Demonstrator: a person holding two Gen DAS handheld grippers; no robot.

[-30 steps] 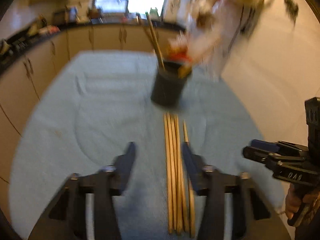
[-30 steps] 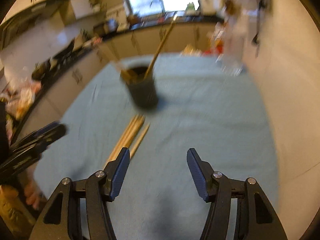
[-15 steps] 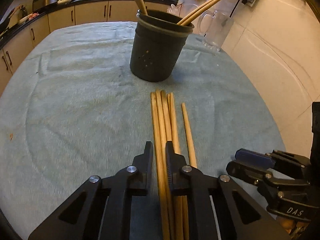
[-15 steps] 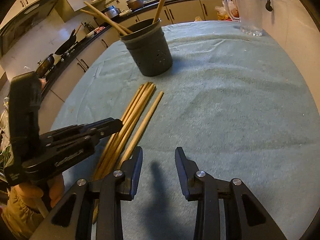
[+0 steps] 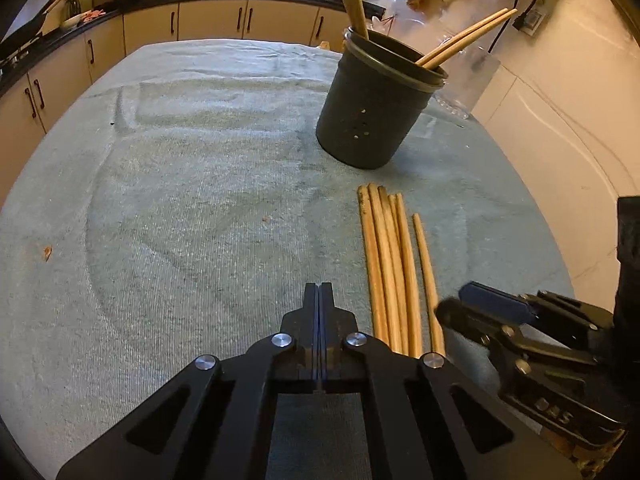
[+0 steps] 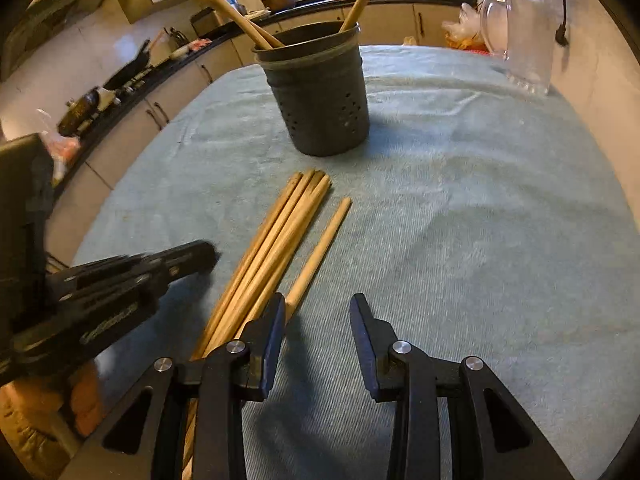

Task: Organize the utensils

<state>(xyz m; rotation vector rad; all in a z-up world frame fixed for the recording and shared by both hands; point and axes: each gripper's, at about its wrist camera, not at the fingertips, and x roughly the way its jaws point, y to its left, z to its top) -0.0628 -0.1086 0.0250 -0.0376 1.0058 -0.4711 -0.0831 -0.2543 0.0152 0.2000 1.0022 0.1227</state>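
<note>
My left gripper is hovering clenched on nothing, its jaws pressed flat together just left of the loose chopsticks, while my right gripper is waiting with jaws parted, its left finger sitting right at the single stick that is lying a little apart from the bundle. I am judging the job as partly done: a few sticks are already standing in the dark holder farther back on the towel-covered worktop, and about six are lying flat in front of it, each one waiting to be picked up and dropped in.
</note>
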